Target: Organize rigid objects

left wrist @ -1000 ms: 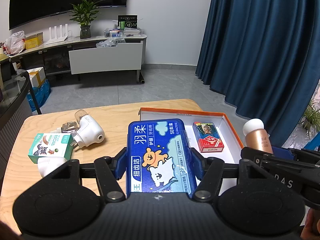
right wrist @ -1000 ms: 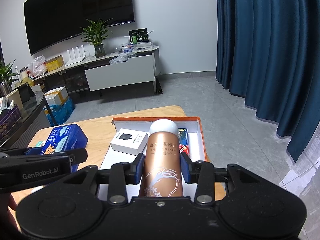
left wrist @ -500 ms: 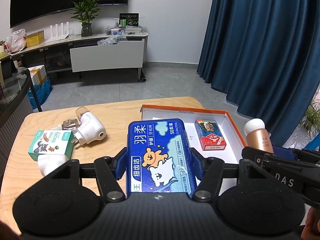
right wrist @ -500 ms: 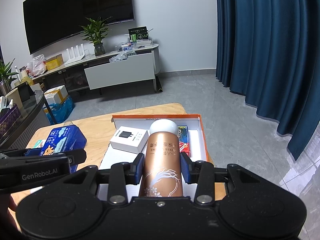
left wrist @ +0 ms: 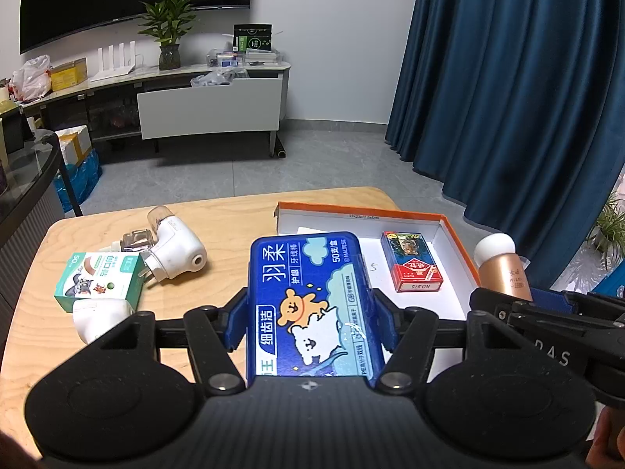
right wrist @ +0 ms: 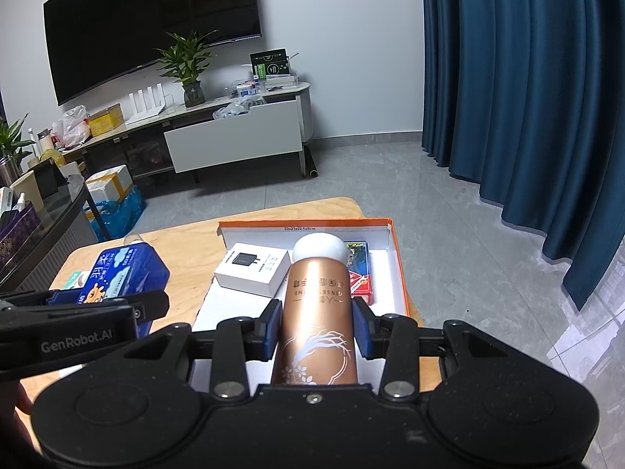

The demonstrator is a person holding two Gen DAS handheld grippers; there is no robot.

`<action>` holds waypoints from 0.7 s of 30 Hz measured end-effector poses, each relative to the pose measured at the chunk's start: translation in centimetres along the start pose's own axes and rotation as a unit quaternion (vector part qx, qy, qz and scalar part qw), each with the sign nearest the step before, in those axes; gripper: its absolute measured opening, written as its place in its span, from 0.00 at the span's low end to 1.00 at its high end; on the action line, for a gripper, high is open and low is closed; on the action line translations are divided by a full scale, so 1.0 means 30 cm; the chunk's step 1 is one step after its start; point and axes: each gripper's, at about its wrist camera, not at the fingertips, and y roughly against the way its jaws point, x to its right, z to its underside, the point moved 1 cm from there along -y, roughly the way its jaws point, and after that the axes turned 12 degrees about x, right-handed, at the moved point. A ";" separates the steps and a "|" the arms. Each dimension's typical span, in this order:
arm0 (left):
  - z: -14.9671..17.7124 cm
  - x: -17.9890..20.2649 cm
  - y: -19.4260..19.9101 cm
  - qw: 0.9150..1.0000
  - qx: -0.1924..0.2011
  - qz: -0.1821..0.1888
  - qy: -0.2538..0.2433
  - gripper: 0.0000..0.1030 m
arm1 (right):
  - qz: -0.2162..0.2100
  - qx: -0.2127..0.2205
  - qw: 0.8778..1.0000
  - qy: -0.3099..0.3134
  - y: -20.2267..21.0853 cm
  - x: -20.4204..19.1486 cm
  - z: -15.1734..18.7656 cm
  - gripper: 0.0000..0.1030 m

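Observation:
My left gripper (left wrist: 308, 322) is shut on a blue floss-pick box (left wrist: 308, 305) with a bear on its lid, held above the table's near edge beside the orange-rimmed white tray (left wrist: 455, 234). My right gripper (right wrist: 317, 326) is shut on a copper bottle (right wrist: 318, 312) with a round white cap, held over the tray (right wrist: 396, 258). Each gripper shows in the other's view: the bottle (left wrist: 502, 269) at the right, the blue box (right wrist: 117, 269) at the left. Inside the tray lie a red card pack (left wrist: 410, 262) and a white charger box (right wrist: 252, 269).
On the wooden table (left wrist: 234, 226) left of the tray lie a white plug-in device (left wrist: 172, 250), a green-and-white carton (left wrist: 99, 279) and a white rounded item (left wrist: 99, 314). Beyond the table are grey floor, a TV cabinet (left wrist: 207, 105) and blue curtains (left wrist: 519, 90).

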 end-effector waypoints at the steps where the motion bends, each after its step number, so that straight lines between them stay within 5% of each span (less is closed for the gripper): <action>1: 0.001 0.001 0.000 1.000 0.000 0.000 0.000 0.62 | 0.000 0.000 1.000 0.000 0.000 0.000 0.000 0.46; 21: 0.005 0.000 -0.006 1.000 -0.001 0.001 -0.002 0.62 | 0.000 0.001 1.000 -0.001 -0.002 0.002 0.005 0.46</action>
